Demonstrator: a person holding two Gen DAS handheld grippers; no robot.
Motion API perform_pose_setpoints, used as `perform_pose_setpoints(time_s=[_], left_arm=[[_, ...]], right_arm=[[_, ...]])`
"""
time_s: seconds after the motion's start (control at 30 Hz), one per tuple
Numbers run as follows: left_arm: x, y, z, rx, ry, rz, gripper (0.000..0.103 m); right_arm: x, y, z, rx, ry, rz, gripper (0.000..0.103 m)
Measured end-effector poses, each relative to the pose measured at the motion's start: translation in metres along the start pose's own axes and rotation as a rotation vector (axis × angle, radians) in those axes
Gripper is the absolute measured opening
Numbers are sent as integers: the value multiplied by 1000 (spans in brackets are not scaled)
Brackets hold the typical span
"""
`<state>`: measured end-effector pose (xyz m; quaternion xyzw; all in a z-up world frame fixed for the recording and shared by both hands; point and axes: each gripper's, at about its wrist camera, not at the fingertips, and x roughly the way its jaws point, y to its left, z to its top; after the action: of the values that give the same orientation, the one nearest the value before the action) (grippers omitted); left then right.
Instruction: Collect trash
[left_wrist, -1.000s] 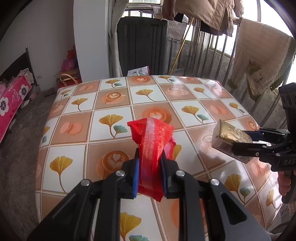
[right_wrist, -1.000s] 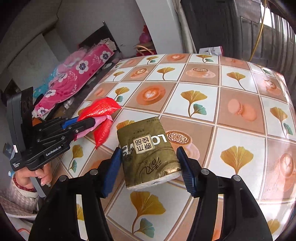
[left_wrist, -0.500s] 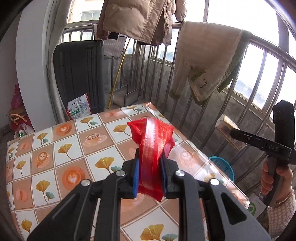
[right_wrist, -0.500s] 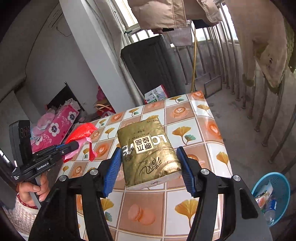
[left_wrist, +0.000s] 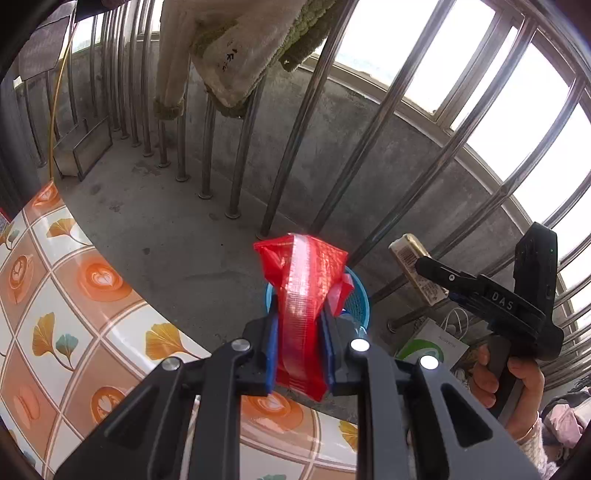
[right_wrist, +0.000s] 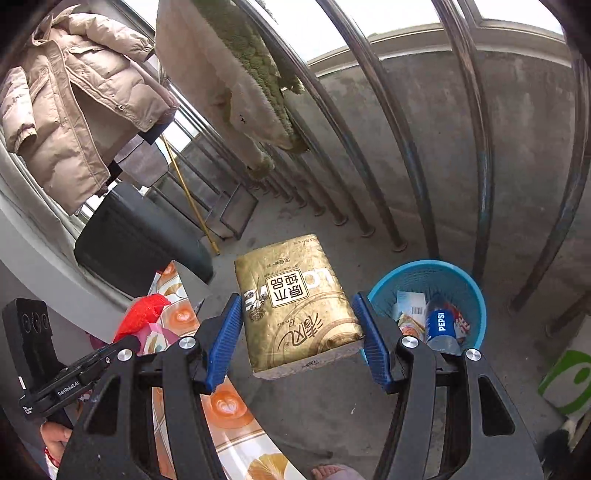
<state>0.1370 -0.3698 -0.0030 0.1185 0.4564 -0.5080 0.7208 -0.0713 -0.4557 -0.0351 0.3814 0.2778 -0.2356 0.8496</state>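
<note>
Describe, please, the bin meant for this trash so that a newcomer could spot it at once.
Look along the metal railing to the concrete floor at its foot. There stands a small round blue basket; its mesh wall and the Pepsi bottle inside set it apart.

I read "PEPSI" on the blue bottle (right_wrist: 441, 325) inside the blue basket (right_wrist: 469, 284). Gold tissue pack (right_wrist: 295, 299), left of basket: "原木纯品". Left gripper (right_wrist: 122, 345) body: "GenRobot.AI". Right gripper (left_wrist: 424, 264) body: "DAS".

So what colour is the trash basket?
Blue basket, clearest in the right wrist view.
</note>
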Motion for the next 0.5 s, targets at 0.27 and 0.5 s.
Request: perform_pose_setpoints(time_s=[0.27, 0.5], left_arm=[[138, -36, 28, -26, 221, -33, 22], [202, -31, 43, -151, 272, -86, 56]], right_arm=[[53, -83, 1, 276, 44, -76, 58], [85, -153, 11, 429, 35, -207, 80]])
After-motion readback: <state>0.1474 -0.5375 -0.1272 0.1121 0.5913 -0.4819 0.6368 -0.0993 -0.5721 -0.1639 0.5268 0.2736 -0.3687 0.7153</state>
